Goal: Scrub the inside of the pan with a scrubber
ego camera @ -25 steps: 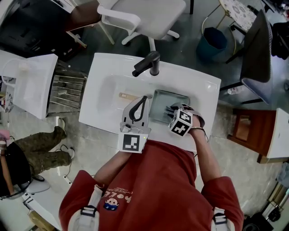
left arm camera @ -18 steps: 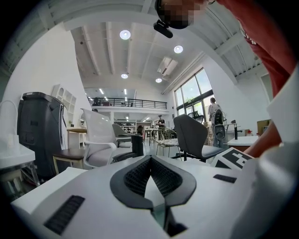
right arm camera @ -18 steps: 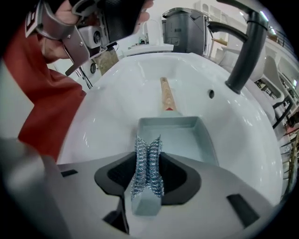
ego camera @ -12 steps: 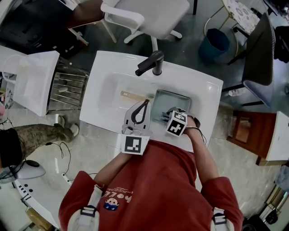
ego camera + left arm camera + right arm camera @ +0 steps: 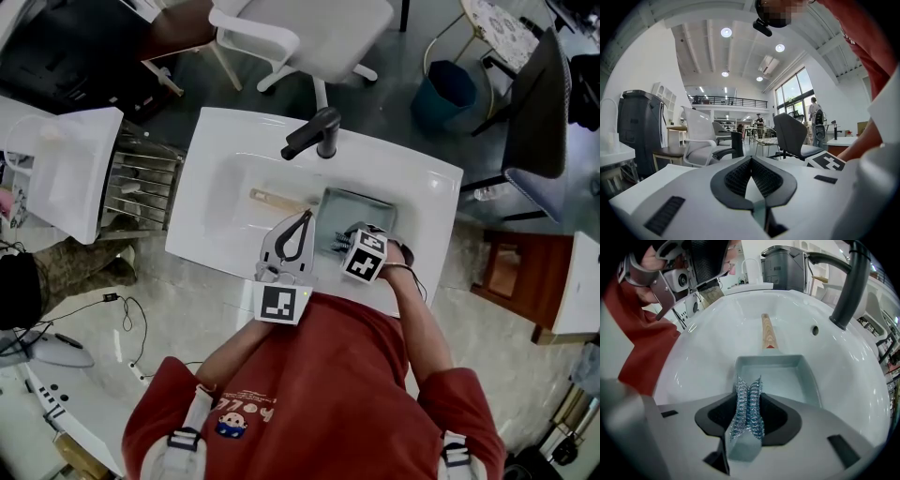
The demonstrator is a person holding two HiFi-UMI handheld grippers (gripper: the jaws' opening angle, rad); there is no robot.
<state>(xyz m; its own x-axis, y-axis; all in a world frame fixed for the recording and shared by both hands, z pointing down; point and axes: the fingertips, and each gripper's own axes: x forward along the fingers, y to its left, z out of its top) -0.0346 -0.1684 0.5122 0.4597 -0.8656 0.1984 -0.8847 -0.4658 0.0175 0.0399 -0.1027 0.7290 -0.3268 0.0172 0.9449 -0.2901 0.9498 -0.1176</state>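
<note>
Right hand-held gripper [image 5: 749, 394] clamped on a steel-wool scrubber [image 5: 749, 414], scrubber at the near rim of the grey rectangular pan [image 5: 809, 377], pan lying in the white sink [image 5: 703, 348], wooden handle [image 5: 768, 331] pointing away, left hand-held gripper [image 5: 751, 160] closed on nothing.

We see the pan [image 5: 356, 208] in the sink [image 5: 214, 183], in front of the faucet [image 5: 312, 134], with its handle [image 5: 272, 199] pointing left along the basin. The scrubber [image 5: 749, 418] sits between the right gripper [image 5: 748, 383] jaws, over the pan's near edge. We put the left gripper [image 5: 302, 217] just left of it, above the sink's near rim, with the chair [image 5: 309, 28] behind the sink.
</note>
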